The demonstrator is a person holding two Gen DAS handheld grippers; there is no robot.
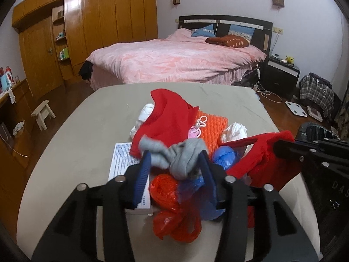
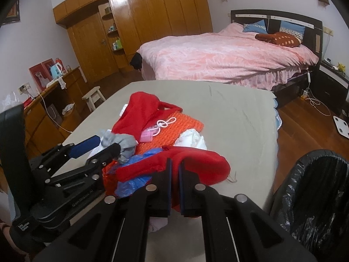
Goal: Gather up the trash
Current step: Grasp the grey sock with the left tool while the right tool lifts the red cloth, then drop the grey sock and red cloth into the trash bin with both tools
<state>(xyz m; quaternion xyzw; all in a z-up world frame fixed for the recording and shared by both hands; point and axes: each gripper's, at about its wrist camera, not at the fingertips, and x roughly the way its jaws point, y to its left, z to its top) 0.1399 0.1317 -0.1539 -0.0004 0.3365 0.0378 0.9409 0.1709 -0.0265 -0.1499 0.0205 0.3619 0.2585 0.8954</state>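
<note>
1. The table (image 1: pixel 65 131) stands near, and the bed (image 1: pixel 174 63) lies beyond its far edge.
2. The wardrobe (image 1: pixel 98 21) stands to the far left of the bed, and the nightstand (image 1: pixel 281 72) to its right.
3. The pile of cloths and bags (image 1: pixel 178 131) lies on the table's near middle.
4. The stool (image 1: pixel 43 112) stands left of the table.
5. The lined bin (image 2: pixel 316 192) stands right of the table's near corner.
</note>
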